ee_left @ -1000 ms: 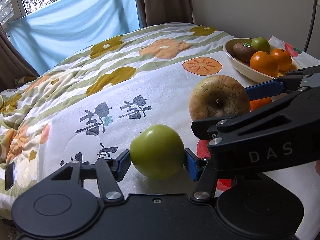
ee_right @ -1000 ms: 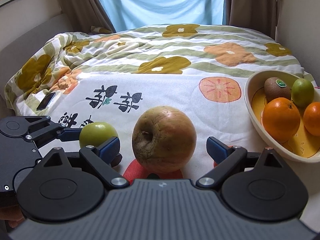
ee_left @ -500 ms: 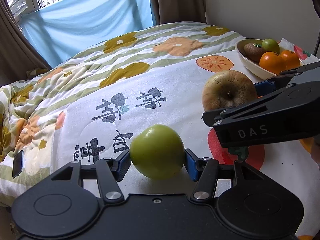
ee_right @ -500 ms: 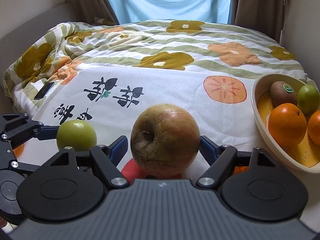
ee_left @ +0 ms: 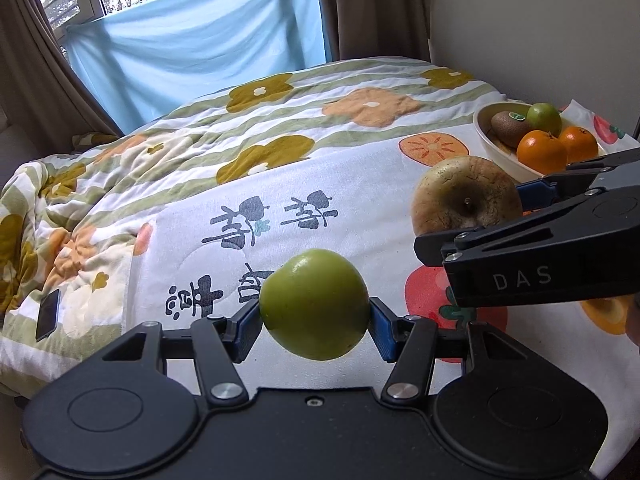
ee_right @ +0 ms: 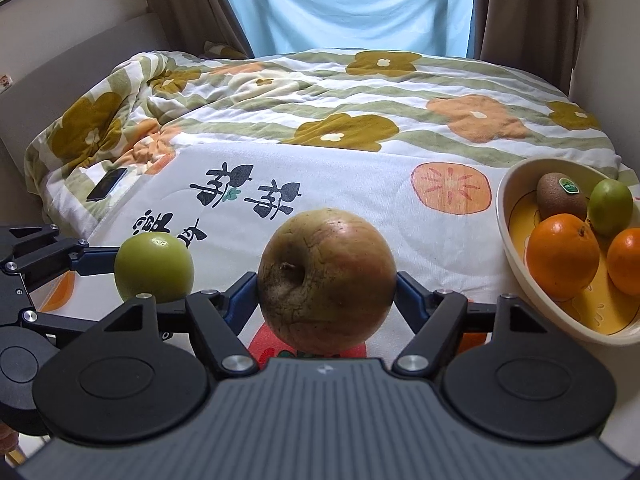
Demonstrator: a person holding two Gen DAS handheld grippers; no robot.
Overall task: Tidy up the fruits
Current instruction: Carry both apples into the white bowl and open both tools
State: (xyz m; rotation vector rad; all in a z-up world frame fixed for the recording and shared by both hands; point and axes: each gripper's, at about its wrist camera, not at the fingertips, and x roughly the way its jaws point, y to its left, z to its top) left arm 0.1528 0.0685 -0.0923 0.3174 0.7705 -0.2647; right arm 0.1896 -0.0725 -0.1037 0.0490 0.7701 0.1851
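Your left gripper (ee_left: 315,322) had its blue pads (ee_left: 245,330) pressed on both sides of the green apple (ee_left: 315,304), which hung clear of the cloth (ee_left: 360,200) below it. From the right wrist view that apple (ee_right: 154,267) sat at the left, held out on the left gripper's fingers.

Your right gripper (ee_right: 326,294) held the brown apple (ee_right: 326,280). Its jaws had just been closing, from wide to a narrower set, and both pads (ee_right: 402,294) met the apple's flanks. The apple showed cracked, russet skin, stem hollow turned toward the camera. Whether its underside touched the cloth I could not tell; the gripper body hid that part. In the left wrist view the brown apple (ee_left: 466,196) lay beyond the green one and to the right, half hidden by the right gripper's black arm marked DAS.

The bowl (ee_right: 516,264) stood on the cloth at the right, near the brown apple but apart from it. In it lay a kiwi (ee_right: 560,196) with a sticker, a small green fruit (ee_right: 612,208) beside it, and two oranges (ee_right: 562,254) nearer you, the pieces touching one another.

The cloth was white, printed with dark characters and orange fruit, spread over a flowered quilt (ee_right: 340,92). A phone (ee_right: 107,189) lay on the quilt at the far left edge.
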